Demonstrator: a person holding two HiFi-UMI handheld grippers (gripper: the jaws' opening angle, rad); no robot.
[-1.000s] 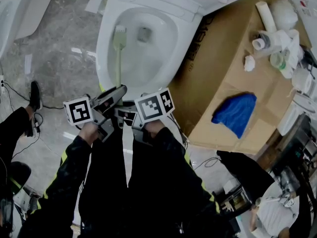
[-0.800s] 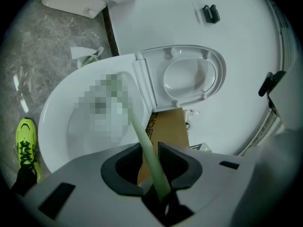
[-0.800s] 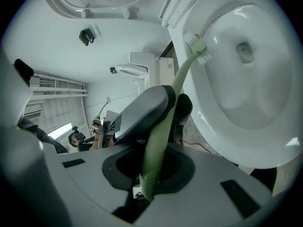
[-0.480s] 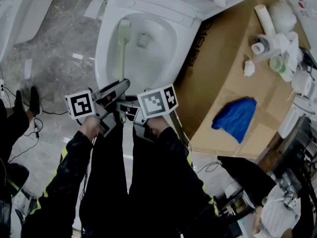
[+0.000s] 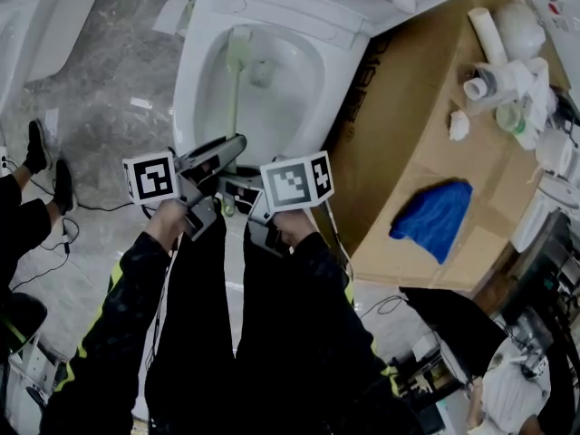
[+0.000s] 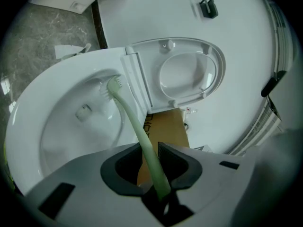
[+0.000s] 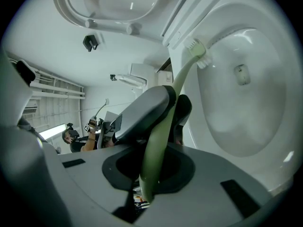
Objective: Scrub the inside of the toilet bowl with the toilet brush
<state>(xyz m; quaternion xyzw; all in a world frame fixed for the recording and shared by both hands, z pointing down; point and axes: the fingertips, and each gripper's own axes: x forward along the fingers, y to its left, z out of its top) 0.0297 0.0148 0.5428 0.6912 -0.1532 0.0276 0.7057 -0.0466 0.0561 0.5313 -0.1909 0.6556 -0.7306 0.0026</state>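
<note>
**Change noted.** The toilet bowl (image 5: pixel 186 98) is found where it was a second ago. Within it, the toilet brush (image 5: pixel 232 98) is found displaced: its bristle head (image 5: pixel 238 48), previously lower on the left inner wall, is now set higher, close under the rear rim on that side. The two grippers are seen carried forward with it, nearer the front rim. This is judged a scrubbing stroke in progress along the left wall. The right wall and the basin floor are judged not yet covered.

**Grip.** The left gripper (image 6: pixel 151 157) is seen pressed together on the pale green handle, forward of the right. The right gripper (image 7: pixel 152 171) is clamped on the handle's butt end. The brush is thus held two-handed, its head touching the porcelain inside the bowl.

**Count, by size.**
- Toilet bowl: one, with one raised seat (image 6: pixel 215 74).
- Cardboard sheet (image 5: pixel 426 143) beside the bowl: one.
- Blue cloth (image 5: pixel 430 208) lying on it: one.
- Toilet brush: one.
- Grippers: two.
</note>
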